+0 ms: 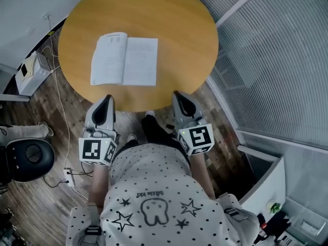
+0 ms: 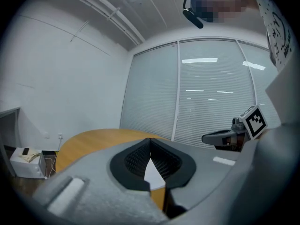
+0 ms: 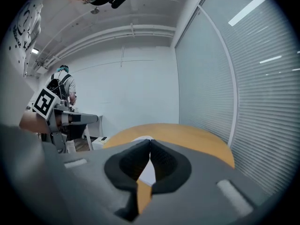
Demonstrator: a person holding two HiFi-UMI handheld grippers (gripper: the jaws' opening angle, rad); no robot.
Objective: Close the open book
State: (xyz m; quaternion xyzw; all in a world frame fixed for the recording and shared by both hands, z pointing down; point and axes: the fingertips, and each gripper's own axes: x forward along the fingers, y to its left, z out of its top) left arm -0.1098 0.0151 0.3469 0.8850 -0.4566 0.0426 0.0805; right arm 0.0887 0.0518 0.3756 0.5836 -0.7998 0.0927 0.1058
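Grey left gripper (image 1: 106, 102) & grey right gripper (image 1: 180, 99), fingers closed, empty, poised at round wooden counter's (image 1: 174, 14) near edge to reach white open book (image 1: 124, 61) mid-counter.

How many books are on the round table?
1. The open book lies flat on the table, near its front edge, just beyond the left gripper. Nearly all the tabletop shows, so none seems hidden.

The table (image 1: 179, 24) is honey-orange wood; the book (image 1: 124, 61) on it has white pages with faint grey print. At the table's near edge, the left gripper (image 1: 107, 99) and right gripper (image 1: 179, 95) are grey with black-and-white marker cubes. The person's shirt (image 1: 169, 188) is white with black dots and stars.
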